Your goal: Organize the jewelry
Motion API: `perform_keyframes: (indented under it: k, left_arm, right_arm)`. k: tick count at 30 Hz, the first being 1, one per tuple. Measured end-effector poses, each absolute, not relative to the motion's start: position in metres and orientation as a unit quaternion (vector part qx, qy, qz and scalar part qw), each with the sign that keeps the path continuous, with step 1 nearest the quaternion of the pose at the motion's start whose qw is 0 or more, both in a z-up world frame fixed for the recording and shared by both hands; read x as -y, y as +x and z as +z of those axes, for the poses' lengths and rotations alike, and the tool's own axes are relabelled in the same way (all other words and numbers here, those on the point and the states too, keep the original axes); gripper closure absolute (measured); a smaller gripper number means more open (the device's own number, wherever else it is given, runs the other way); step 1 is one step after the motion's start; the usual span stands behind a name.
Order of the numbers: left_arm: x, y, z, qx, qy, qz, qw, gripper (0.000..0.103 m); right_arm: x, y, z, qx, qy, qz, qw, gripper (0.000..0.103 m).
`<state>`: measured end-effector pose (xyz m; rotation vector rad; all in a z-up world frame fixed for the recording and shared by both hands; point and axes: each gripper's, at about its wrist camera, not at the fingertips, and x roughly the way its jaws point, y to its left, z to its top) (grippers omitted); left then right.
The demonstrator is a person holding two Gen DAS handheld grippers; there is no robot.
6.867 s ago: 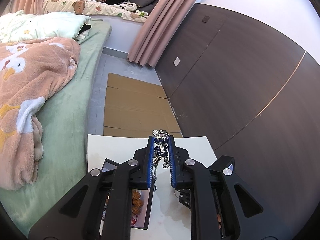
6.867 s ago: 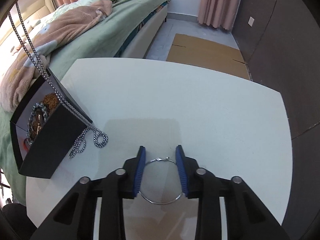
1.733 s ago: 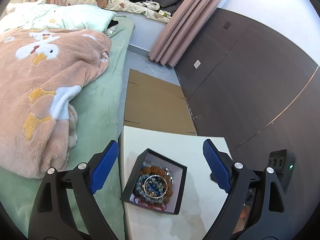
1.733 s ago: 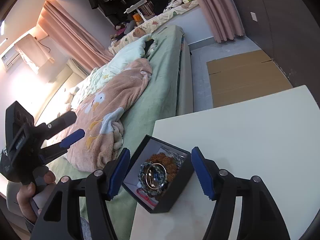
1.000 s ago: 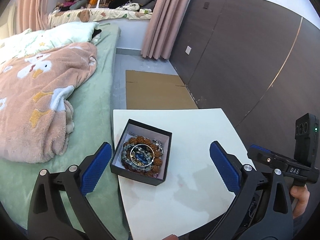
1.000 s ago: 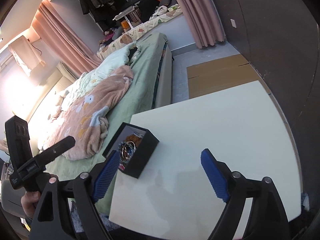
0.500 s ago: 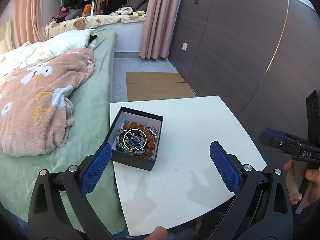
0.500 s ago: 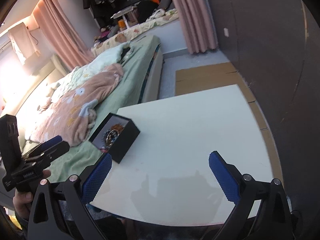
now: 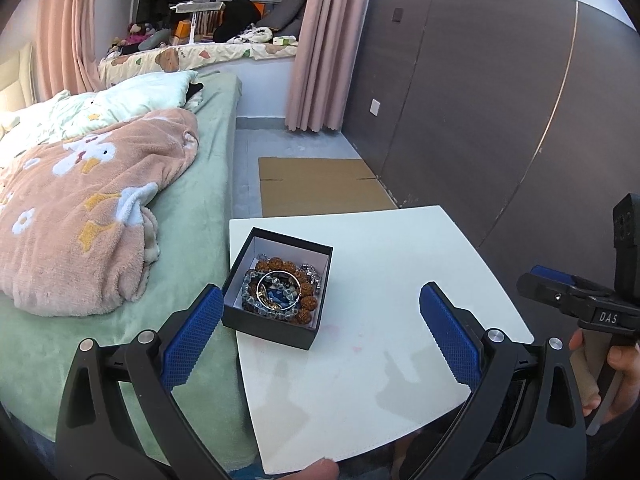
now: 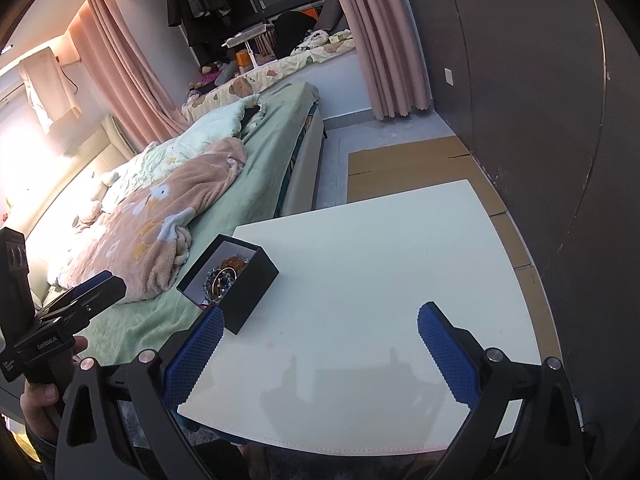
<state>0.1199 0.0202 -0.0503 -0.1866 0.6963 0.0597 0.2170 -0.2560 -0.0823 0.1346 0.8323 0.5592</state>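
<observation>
Honestly the main thing that could bite you here is where the black box (image 9: 280, 292) sits: it's parked right at the left edge of the tabletop (image 9: 400, 280), on the side next to the bed (image 9: 192, 240), with its near corner just about at the rim. If you swing back in and bump it with a finger, it looks to me like it could tip off toward the bed and dump everything. The jewelry is also heaped, so the silver ring (image 9: 279, 289) lying on top could slide out if the box gets jolted.

Both tools are spread wide and holding nothing. Your left tool (image 9: 320, 332) hangs above the near part of the tabletop, and your right tool (image 10: 320, 344) does the same from the other side, both well apart from the box.

Counting what's there:
- one box, open, no lid in sight
- one thin silver ring on top of the pile
- one brown bead bracelet (image 9: 304, 304) and one clear bead bracelet (image 9: 250, 292) that I can make out
- some silvery chain at the far right corner of the box, can't tell how many pieces
- nothing loose on the tabletop, so the sorting looks done to me
</observation>
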Motion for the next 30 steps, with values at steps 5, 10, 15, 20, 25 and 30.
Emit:
perform_keyframes:
  k: [5,10,15,20,25,30]
  left_arm:
    - [-0.018,0.120,-0.049,-0.339,-0.088,0.029,0.936,0.005]
    - [-0.015,0.121,-0.048,-0.341,-0.081,0.031,0.936,0.005]
    - [-0.014,0.121,-0.045,-0.338,-0.078,0.029,0.938,0.005]
    - [-0.013,0.121,-0.043,-0.335,-0.075,0.032,0.939,0.005]
    - [-0.012,0.121,-0.042,-0.334,-0.073,0.031,0.939,0.005]
    - [-0.012,0.120,-0.041,-0.333,-0.078,0.032,0.939,0.005]
  right_arm:
    - [0.255,0.216,-0.080,-0.396,0.063,0.264,0.877,0.008]
    - [0.253,0.216,-0.081,-0.399,0.058,0.261,0.877,0.008]
    - [0.247,0.216,-0.080,-0.401,0.053,0.262,0.876,0.008]
    - [0.243,0.216,-0.080,-0.402,0.044,0.267,0.875,0.008]
    - [0.244,0.216,-0.081,-0.403,0.045,0.267,0.874,0.008]
    - [0.245,0.214,-0.079,-0.399,0.047,0.265,0.876,0.008]
